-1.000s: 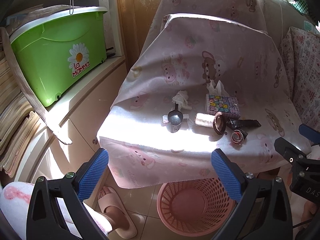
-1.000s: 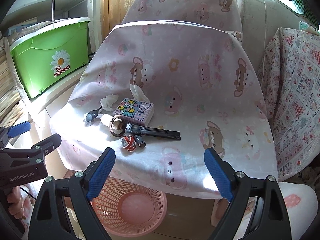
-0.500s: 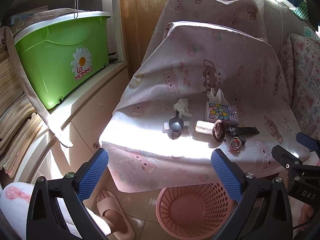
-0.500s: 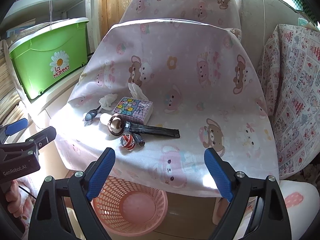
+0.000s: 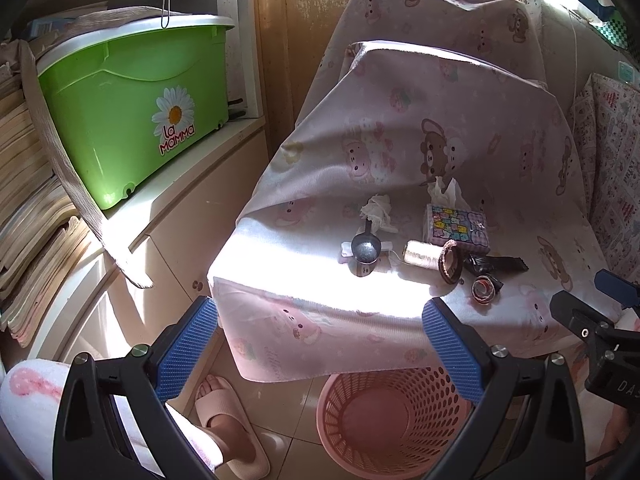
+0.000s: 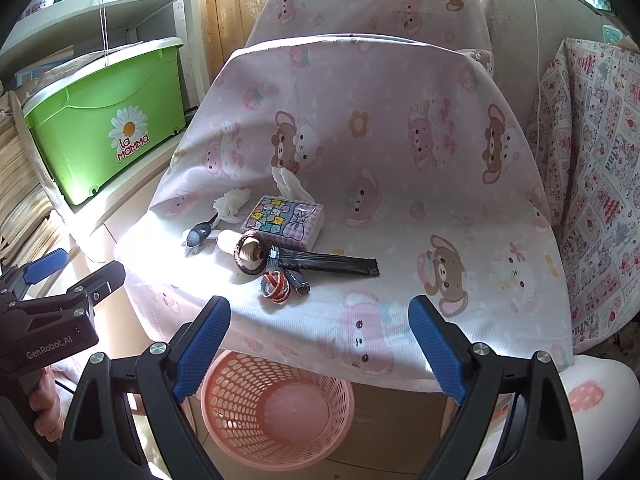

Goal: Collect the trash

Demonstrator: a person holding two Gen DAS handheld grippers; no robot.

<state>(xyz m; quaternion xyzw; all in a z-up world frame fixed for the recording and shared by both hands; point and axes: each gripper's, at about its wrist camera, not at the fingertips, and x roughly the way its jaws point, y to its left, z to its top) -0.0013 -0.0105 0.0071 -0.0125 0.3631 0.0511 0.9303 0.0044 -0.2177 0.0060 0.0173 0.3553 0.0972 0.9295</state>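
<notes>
Left gripper and right gripper: fingers spread wide, empty, short of worktop edge. Crumpled tissue beside tissue pack; black sachet near front. Pink basket on floor below.

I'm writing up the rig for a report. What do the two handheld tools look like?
Both match: the left tool and the right tool each have black plastic arms with silver screws and blue textured pads. White "GenRobot.AI" lettering marks the left tool's body. No cables show clearly.
</notes>
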